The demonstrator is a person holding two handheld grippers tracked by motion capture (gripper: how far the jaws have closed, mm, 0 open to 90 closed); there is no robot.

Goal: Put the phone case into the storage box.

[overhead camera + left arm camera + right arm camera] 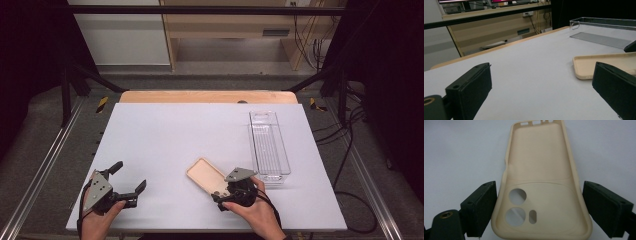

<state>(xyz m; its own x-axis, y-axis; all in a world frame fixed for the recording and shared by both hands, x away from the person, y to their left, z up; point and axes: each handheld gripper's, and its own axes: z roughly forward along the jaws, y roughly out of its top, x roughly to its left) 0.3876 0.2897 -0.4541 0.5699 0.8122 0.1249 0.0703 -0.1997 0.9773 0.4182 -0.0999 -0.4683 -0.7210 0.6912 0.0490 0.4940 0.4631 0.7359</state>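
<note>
From the high view we see the beige phone case (206, 175) lying flat on the white worktop (165, 140), its hollow side up and its long axis running on a slant, from the near right up towards the far left. The right claw (220, 196) sits at the case's near end, under the person's right hand (255, 210), so this hand is plainly the nearer one. The left claw (131, 182) rests well apart to the left, jaws spread wide with nothing between them. The clear plastic bin (270, 145) stands just beyond the case on the right side of the worktop.

In the left gripper view we look between that claw's two spread jaws across bare worktop; the case (604, 63) lies off to the right, and the bin (604, 30) is farther back.

In the right gripper view the case (541, 182) runs straight away from us, its camera-hole end between the jaws and its long axis in line with the claw. The jaws stand wide, one on each long edge: the left one looks to be at or just beside the rim, the right one shows a gap. We judge that closing across the short width comes next, and the case is not yet gripped.
</note>
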